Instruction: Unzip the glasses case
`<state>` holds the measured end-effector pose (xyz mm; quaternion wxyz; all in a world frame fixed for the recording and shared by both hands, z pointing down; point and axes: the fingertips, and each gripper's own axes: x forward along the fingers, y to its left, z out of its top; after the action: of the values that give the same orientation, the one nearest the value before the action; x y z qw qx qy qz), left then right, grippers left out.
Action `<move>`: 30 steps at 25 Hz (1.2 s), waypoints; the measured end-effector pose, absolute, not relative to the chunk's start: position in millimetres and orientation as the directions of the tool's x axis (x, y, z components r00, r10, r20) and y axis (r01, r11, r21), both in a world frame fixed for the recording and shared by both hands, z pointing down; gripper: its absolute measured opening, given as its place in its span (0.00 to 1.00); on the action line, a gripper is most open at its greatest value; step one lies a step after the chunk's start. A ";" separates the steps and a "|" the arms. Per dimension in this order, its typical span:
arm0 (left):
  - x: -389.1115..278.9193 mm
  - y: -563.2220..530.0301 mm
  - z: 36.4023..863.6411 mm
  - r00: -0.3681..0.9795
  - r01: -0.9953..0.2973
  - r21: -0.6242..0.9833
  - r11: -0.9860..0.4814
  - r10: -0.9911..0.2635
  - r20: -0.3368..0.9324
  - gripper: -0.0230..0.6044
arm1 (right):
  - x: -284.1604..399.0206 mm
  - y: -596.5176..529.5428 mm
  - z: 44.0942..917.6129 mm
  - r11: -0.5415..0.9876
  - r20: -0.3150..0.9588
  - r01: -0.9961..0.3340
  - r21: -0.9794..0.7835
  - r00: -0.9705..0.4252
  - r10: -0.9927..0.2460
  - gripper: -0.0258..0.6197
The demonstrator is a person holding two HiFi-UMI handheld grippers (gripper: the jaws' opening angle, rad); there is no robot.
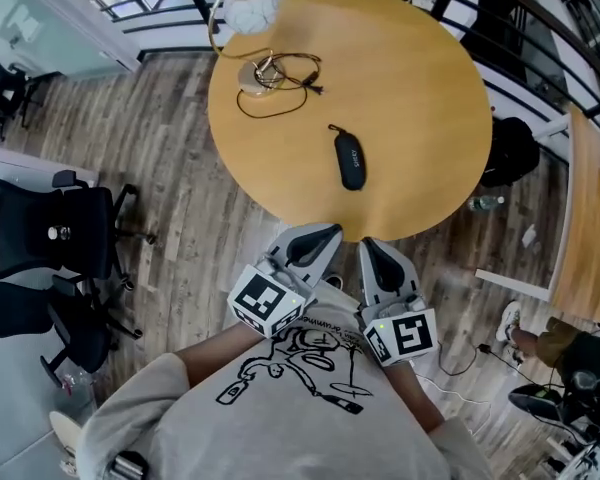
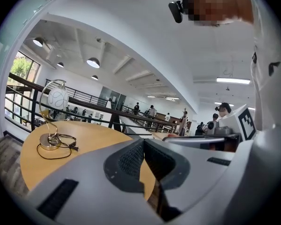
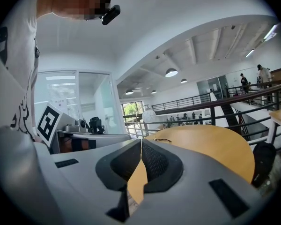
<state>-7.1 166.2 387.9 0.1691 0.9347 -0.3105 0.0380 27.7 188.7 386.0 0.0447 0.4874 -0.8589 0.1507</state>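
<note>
The dark glasses case point(image 1: 350, 158) lies alone on the round wooden tabletop point(image 1: 420, 78), just above the middle of the head view, long axis running up and down the frame and still zipped as far as one can tell. Both tools hang at the lower middle, short of the tabletop's near edge and well apart from the case. The left gripper point(image 1: 318, 236) has its fingers point(image 2: 129, 161) pressed together with nothing between them, and the right gripper point(image 1: 373, 250) is likewise closed and empty. The step in hand looks like the approach. To do it well, open both pairs of fingers before reaching. Pin the case body with one tool so it cannot slide. Take the zip pull with the other; it is probably the small tab at the case's upper-left end, though it is too small to be sure. Keep clear of the lamp point(image 1: 248, 13) and its cable point(image 1: 280, 93) at the upper left.
</note>
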 end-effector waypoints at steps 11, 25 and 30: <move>-33.7 52.1 379.5 0.845 -0.534 0.322 -0.782 -0.508 0.167 0.05 | -0.8 73.2 373.5 0.437 0.233 -0.878 -0.195 -0.475 -0.849 0.08; -34.9 10.7 396.6 0.862 -0.507 0.368 -0.779 -0.461 0.211 0.05 | -0.1 26.8 384.1 0.401 0.268 -0.891 -0.211 -0.448 -0.853 0.08; -17.5 4.9 399.1 0.855 -0.518 0.375 -0.769 -0.469 0.221 0.05 | 23.8 21.6 382.2 0.406 0.263 -0.889 -0.213 -0.452 -0.852 0.08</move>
<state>-17.5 4.9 399.1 0.2156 0.9387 -0.2628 0.0575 23.8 21.6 382.2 0.0563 0.5202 -0.8366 0.1621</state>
